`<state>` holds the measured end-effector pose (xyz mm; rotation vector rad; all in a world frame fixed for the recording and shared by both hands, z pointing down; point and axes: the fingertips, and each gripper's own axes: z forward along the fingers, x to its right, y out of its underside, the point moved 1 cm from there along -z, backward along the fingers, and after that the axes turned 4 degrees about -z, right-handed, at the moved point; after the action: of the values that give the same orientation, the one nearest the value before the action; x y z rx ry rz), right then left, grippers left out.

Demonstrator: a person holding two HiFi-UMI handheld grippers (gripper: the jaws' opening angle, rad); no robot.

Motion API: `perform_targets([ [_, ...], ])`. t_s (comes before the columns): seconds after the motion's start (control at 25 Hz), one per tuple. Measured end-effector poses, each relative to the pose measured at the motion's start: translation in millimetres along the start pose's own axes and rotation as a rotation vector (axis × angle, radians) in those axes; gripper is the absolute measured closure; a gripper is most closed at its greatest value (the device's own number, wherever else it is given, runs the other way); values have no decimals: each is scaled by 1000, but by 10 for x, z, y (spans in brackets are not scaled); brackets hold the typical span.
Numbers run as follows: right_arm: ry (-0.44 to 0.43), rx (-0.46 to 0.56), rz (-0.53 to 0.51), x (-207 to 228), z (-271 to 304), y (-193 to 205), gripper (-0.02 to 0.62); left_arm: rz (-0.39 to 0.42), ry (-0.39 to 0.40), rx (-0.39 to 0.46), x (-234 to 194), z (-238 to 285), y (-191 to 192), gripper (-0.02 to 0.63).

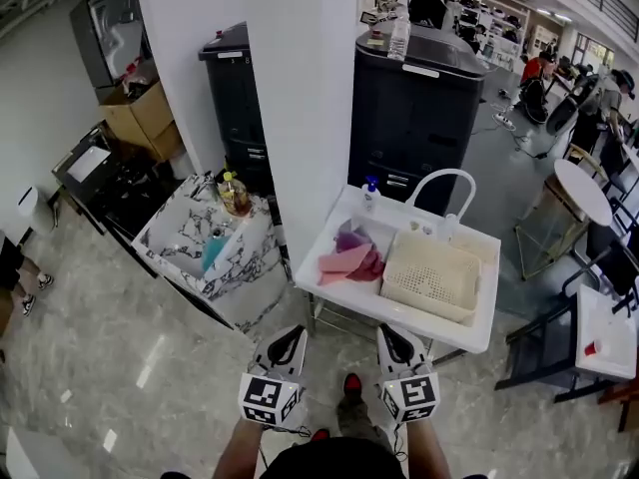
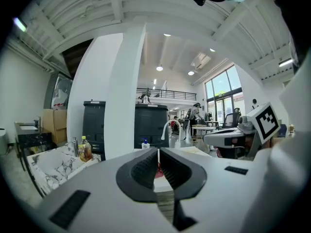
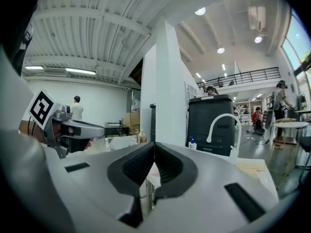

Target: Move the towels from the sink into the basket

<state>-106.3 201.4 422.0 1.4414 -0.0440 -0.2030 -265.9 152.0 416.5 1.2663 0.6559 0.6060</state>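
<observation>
Towels [image 1: 349, 259] (pink, purple and dark red, in a loose heap) lie in the white sink [image 1: 344, 302], ahead of both grippers and well apart from them, roughly between their two lines of aim. Cream basket [image 1: 431, 275] sits just right of the heap, touching it, ahead of the right gripper [image 1: 391, 333]. Left gripper [image 1: 290, 333]: jaws closed tip to tip, nothing between them. Right gripper the same, pads together, nothing held. Both sit side by side short of the sink's near rim, pointing about level. Faucet [image 1: 444, 183] and soap bottle [image 1: 370, 194] stand at the far rim, beyond the towels. Marble counter [image 1: 190, 238] lies ahead-left of the left gripper, past a white pillar [image 1: 300, 98].
</observation>
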Motion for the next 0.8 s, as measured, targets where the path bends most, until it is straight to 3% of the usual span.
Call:
perform_targets([
  [0.44, -148, -18, -15, 624, 1077, -7, 566, -24, -129, -14, -321, 971, -142, 589],
  [0.8, -272, -38, -12, 801, 1640, 119, 565, -65, -254, -21, -573, 1281, -109, 589],
])
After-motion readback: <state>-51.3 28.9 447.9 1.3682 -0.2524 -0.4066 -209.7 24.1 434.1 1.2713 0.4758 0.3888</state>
